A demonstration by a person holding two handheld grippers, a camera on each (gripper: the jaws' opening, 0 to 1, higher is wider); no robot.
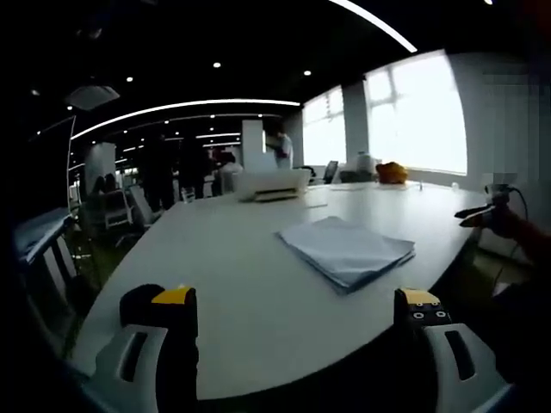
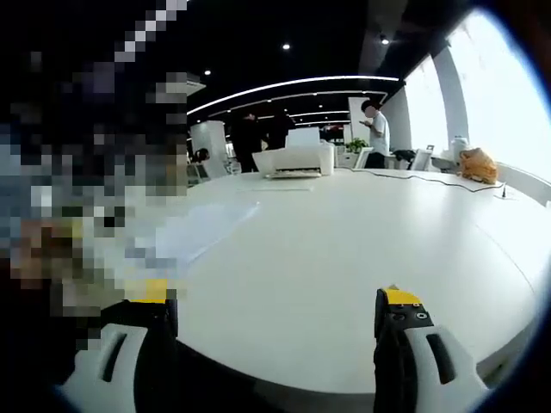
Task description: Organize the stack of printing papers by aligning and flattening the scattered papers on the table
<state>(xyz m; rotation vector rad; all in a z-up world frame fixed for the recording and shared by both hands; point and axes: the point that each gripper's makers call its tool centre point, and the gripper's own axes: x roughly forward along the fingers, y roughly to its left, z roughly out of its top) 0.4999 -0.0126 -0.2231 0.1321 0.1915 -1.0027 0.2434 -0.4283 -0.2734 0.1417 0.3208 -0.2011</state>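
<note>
Left gripper view, left to right: left tongs (image 1: 297,311) spread wide and empty at the near edge of the white tabletop (image 1: 224,275), hovering short of the paper. Stack of printing papers (image 1: 346,250) right of centre, well out from the edge, sheets fanned slightly so corners and edges do not line up. White printer (image 1: 271,183) further back toward the far side, people standing behind it. Orange object (image 1: 392,172) near the bright windows. Right tongs (image 1: 486,213) at the far right edge, held in a hand, too small to judge their spread there.

Right gripper view, left to right: pale sheets (image 2: 202,228) lying flat on the left part of the tabletop, partly masked by mosaic. Right tongs' own jaws wide apart, nothing between them, above bare tabletop near the edge. Printer (image 2: 297,160) beyond, a cable trailing across the far right.

Alignment not yet begun, judging by the fanned edges and both tongs well apart from the stack.

Risks: pushing one side only, likely to slide the whole stack across the smooth surface rather than square it; pressing too steeply, likely to buckle or crease top sheets; pinching a corner, likely to lift and scatter loose sheets.
</note>
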